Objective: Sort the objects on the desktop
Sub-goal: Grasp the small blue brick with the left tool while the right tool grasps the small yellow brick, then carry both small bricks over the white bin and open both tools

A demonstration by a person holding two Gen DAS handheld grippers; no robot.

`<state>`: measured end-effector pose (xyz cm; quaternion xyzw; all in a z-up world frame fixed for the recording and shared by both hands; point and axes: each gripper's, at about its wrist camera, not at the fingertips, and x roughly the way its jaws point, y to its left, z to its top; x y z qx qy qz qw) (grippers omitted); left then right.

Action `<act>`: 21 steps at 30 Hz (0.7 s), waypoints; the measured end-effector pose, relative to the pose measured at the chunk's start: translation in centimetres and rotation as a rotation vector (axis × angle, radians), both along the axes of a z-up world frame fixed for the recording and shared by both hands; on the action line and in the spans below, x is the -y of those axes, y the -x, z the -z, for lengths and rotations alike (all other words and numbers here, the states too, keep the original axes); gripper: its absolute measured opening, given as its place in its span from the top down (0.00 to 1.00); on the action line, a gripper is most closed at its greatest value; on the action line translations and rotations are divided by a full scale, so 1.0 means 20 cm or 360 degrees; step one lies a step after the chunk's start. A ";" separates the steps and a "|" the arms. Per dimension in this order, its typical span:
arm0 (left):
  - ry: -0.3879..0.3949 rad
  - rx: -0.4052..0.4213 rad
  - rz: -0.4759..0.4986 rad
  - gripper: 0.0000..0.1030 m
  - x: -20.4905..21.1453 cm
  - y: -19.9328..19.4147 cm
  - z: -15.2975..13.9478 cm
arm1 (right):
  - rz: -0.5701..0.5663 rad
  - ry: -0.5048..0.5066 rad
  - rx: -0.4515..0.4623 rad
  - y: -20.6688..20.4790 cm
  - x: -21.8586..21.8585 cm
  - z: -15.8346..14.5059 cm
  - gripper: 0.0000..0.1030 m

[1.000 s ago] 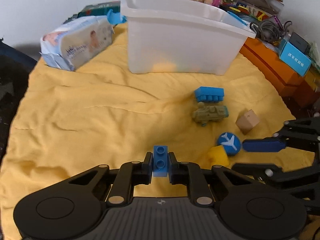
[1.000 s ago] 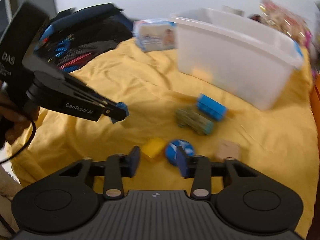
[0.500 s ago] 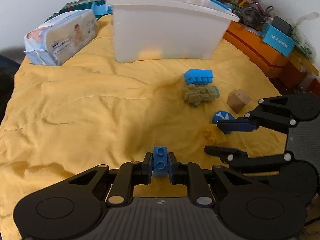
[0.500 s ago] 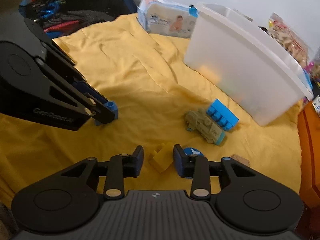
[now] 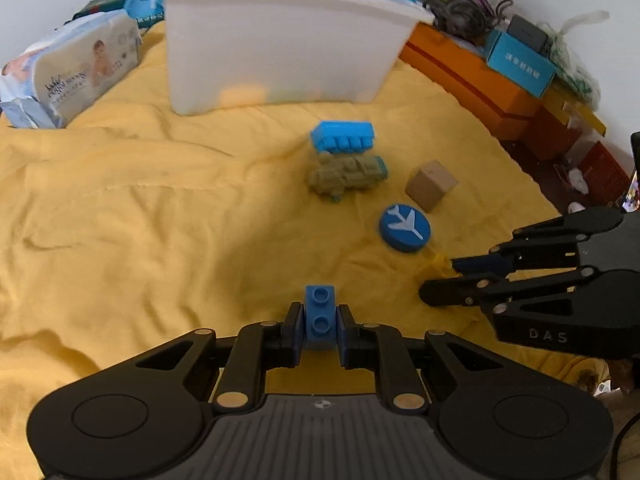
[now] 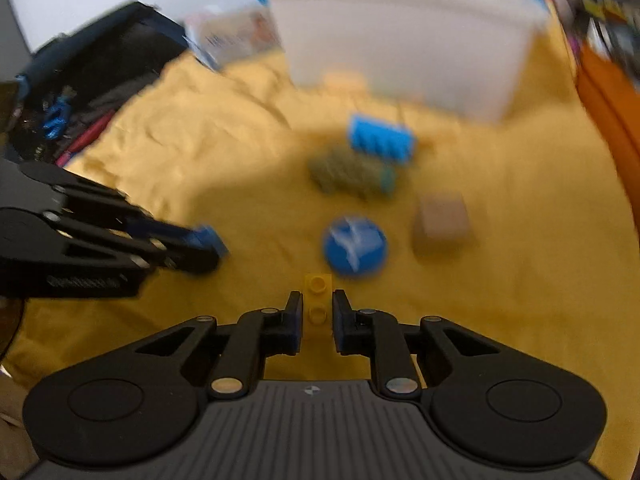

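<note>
Yellow cloth covers the desk, and on it the right hand-held gripper (image 6: 316,314) has just closed its jaws on a small yellow brick (image 6: 318,300), while the left hand-held gripper (image 5: 320,326) pinches a blue brick (image 5: 319,316). With both picks apparently made, the next move probably calls for lifting both bricks clear and carrying them toward twelve o'clock, over the airplane disc (image 5: 405,229) and toy truck (image 5: 347,173), to the white bin (image 5: 276,40).

A pack of baby wipes (image 5: 68,76) lies at the yellow cloth's (image 5: 140,220) far left edge. Orange boxes (image 5: 476,80) line the right, 1 teal box (image 5: 520,65) on top.
</note>
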<state>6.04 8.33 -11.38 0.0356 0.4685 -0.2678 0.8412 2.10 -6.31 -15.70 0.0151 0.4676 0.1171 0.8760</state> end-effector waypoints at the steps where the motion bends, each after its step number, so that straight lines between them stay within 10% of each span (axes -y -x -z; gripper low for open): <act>1: -0.0016 0.0014 -0.0007 0.80 0.01 0.01 0.00 | -0.0025 0.0008 0.0006 0.00 0.00 0.00 0.82; 13: 0.0024 0.0012 -0.0134 0.83 0.04 0.05 -0.10 | -0.0278 0.0093 0.0091 0.00 0.04 -0.07 0.83; 21: 0.0068 0.0390 -0.0159 0.83 0.09 -0.28 -0.52 | -0.0127 0.0006 0.0471 -0.28 0.24 -0.48 0.83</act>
